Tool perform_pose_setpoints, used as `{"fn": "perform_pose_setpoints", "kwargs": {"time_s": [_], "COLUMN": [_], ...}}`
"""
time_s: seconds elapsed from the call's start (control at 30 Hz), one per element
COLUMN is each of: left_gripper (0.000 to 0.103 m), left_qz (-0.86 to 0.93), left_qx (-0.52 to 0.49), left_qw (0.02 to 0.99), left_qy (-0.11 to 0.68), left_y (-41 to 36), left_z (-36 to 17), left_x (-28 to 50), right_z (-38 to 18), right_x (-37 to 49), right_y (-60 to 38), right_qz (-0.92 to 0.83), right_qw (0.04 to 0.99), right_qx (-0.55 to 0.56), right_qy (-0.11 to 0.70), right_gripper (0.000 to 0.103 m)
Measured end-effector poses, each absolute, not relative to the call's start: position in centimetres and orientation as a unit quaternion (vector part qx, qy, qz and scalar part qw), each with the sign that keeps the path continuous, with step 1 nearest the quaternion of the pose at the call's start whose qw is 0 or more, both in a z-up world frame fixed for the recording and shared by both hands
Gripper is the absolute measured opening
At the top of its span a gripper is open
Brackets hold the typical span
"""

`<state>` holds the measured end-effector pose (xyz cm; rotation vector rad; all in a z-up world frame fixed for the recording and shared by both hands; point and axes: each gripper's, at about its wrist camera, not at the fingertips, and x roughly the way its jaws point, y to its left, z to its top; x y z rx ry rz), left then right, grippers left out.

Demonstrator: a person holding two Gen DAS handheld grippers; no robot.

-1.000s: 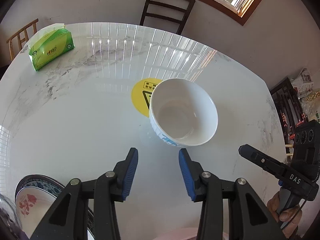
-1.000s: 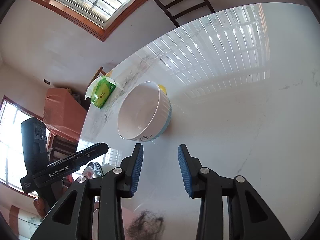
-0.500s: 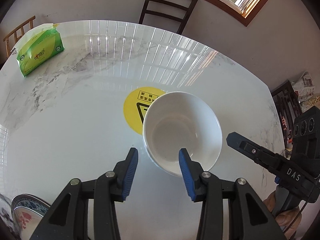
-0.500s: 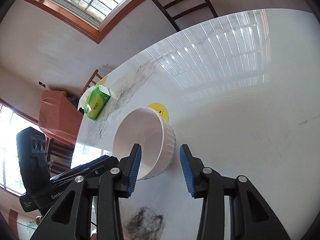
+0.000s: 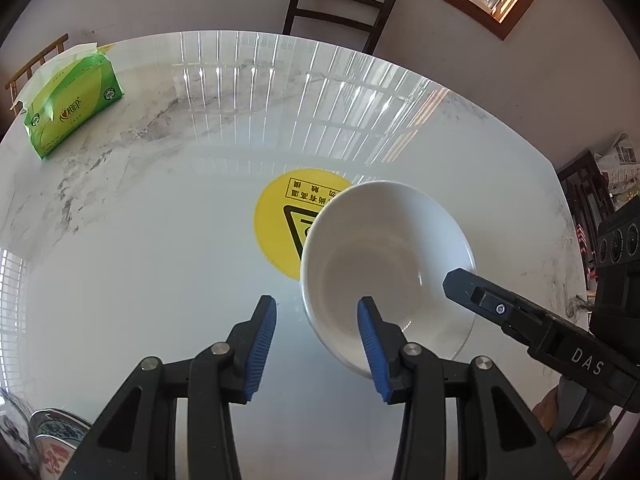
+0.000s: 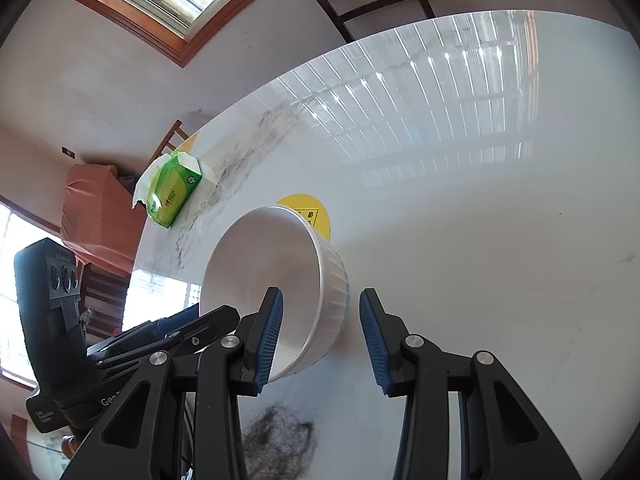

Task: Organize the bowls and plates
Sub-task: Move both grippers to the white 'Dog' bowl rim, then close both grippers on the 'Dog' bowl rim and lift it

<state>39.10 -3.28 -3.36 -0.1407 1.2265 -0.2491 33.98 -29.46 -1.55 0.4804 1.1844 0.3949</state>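
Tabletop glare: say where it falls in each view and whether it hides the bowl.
Left wrist: striped window glare crosses the far table, clear of the white bowl. Right wrist: the same stripes lie upper right, with the bowl evenly lit and sharp.

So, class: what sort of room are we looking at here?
Probably a home dining room: a round white marble table, a dark wooden slat-back chair pushed against it, and a white ceramic bowl set out near a green tissue pack.

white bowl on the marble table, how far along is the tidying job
Nothing looks finished. The white ribbed ceramic bowl still sits alone on the marble table, apart from the blue patterned plate at its near edge. In hand: the open right gripper and open left gripper each straddle the bowl's rim. Left: close, lift, stack.
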Motion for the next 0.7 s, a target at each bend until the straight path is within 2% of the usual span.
{"fn": "perform_pose_setpoints", "kwargs": {"time_s": [0.1, 0.13, 0.17, 0.27, 0.37, 0.7], "left_gripper": [0.043, 0.043, 0.043, 0.019, 0.013, 0.013], "left_qz": [-0.116, -0.114, -0.113, -0.093, -0.086, -0.087], "left_qx": [-0.053, -0.048, -0.043, -0.039, -0.044, -0.047], "left_qw": [0.808, 0.808, 0.809, 0.813, 0.818, 0.830], "left_qy": [0.575, 0.576, 0.575, 0.574, 0.567, 0.548], "left_y": [-3.7, -3.8, -4.0, -4.0, -3.4, -3.1], "left_z": [-3.6, -3.8, -3.9, -4.3, -3.9, -0.8], "left_x": [39.1, 39.0, 38.9, 38.9, 38.7, 35.5], "right_z": [-2.3, -2.5, -2.7, -2.6, -2.4, 0.6], "right_x": [34.2, 34.1, 34.1, 34.0, 33.6, 31.2], "right_y": [-29.3, -29.3, -29.3, -29.2, -29.1, -29.6], "right_qz": [0.190, 0.193, 0.194, 0.199, 0.199, 0.212], "right_qw": [0.774, 0.770, 0.767, 0.769, 0.770, 0.773], "right_qx": [0.229, 0.230, 0.231, 0.228, 0.222, 0.231], "right_qy": [0.559, 0.563, 0.566, 0.562, 0.564, 0.552], "right_gripper": [0.037, 0.027, 0.024, 0.022, 0.019, 0.018]}}
